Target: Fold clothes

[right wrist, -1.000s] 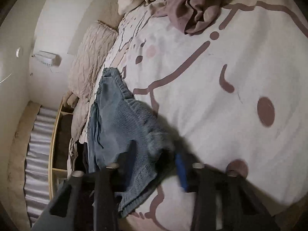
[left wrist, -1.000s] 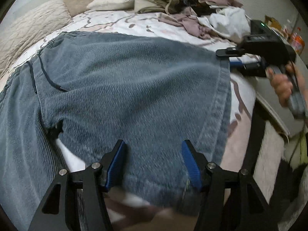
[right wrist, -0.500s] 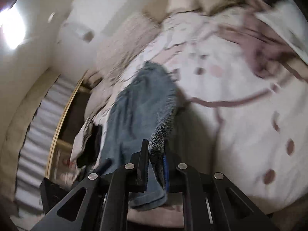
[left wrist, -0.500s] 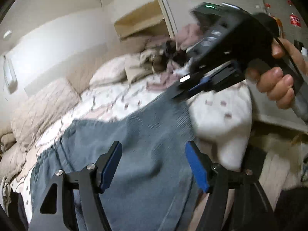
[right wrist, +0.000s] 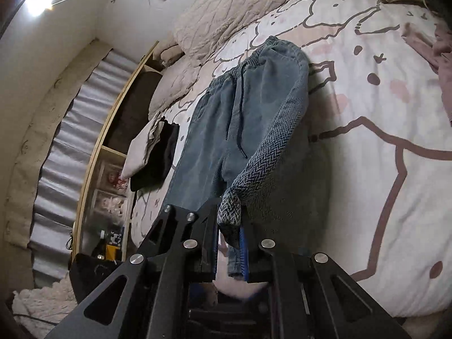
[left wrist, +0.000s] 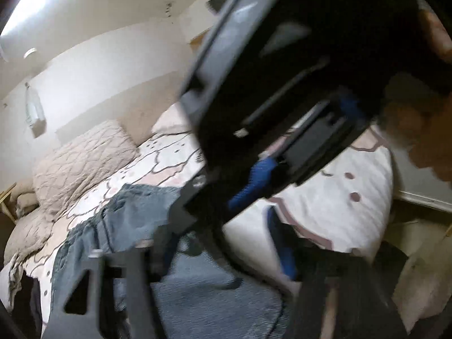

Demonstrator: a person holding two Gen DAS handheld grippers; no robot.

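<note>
Blue-grey drawstring shorts lie on the patterned bed sheet, waistband at the far end. My right gripper is shut on the hem of one leg and holds it lifted, so that the cloth stretches up from the bed. In the left wrist view the right gripper's body fills the upper right, close and blurred. My left gripper is open above the shorts and holds nothing. One blue pad shows clearly.
Beige quilted pillows lie at the head of the bed. A mauve garment lies at the right. A beige and a black garment hang over the bed's left edge by a wooden shelf.
My right gripper closed on the shorts' leg hem and lifted it up and across toward the left. My left gripper rose off the cloth and stayed open.
</note>
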